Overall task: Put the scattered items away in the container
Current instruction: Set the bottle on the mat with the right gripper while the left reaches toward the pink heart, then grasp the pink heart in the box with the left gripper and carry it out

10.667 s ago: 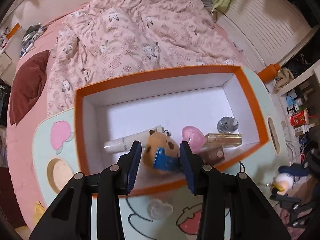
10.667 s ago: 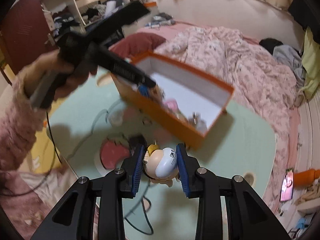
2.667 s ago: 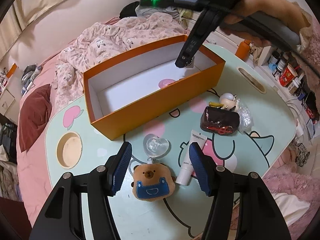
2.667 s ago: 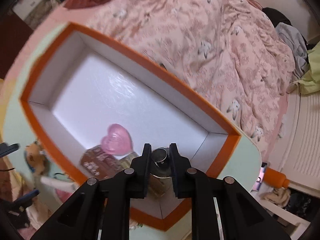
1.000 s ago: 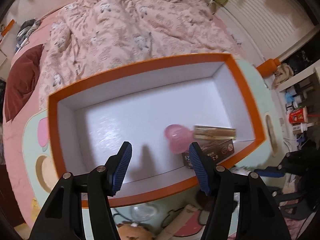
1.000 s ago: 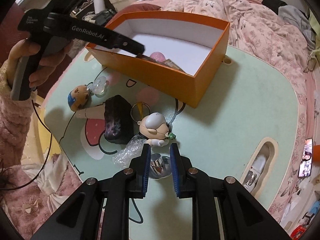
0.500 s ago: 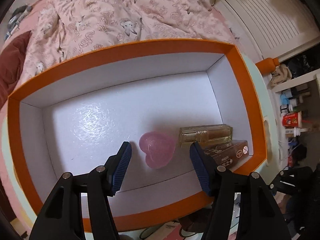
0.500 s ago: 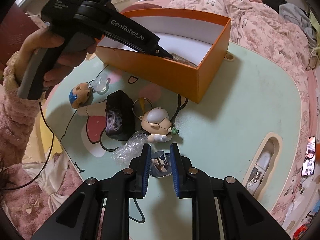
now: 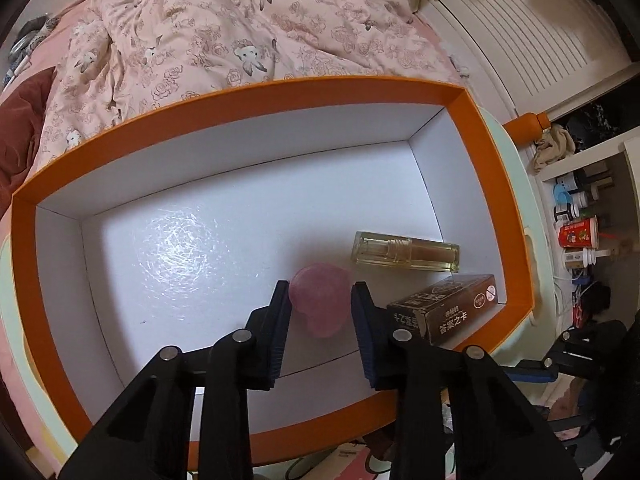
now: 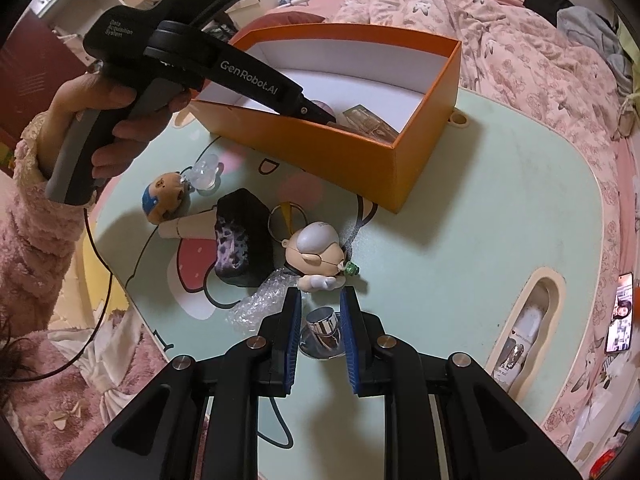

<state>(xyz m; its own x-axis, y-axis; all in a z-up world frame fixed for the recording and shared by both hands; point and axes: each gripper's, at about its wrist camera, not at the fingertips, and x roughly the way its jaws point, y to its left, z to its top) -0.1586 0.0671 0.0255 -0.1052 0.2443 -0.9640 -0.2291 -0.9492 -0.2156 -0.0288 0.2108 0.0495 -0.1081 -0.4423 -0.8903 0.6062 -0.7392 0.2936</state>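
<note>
The orange box [image 9: 256, 92] with a white inside holds a pink heart case [image 9: 320, 304], a clear yellow bottle [image 9: 404, 257] and a brown carton [image 9: 444, 312]. My left gripper [image 9: 320, 300] is inside the box, its jaws closed against the heart's sides. In the right wrist view the box [image 10: 360, 160] stands on the mint table. My right gripper [image 10: 320, 312] has its jaws parted around a chrome-capped round jar [image 10: 325, 332] that rests on the table. A bald figurine [image 10: 318, 248], a dark pouch [image 10: 240, 236], a bear plush [image 10: 164, 196], a tube [image 10: 188, 226] and a clear heart case [image 10: 206, 172] lie scattered.
Crumpled bubble wrap [image 10: 260, 300] lies left of the jar. A bed with a pink quilt [image 9: 224, 28] lies behind the box. The table has a slot [image 10: 528, 320] at the right holding small things. Shelves with bottles [image 9: 580, 232] stand to the right.
My left gripper has gone lower into the box and narrowed onto the pink heart. My right gripper has opened slightly, with the chrome jar now resting on the table.
</note>
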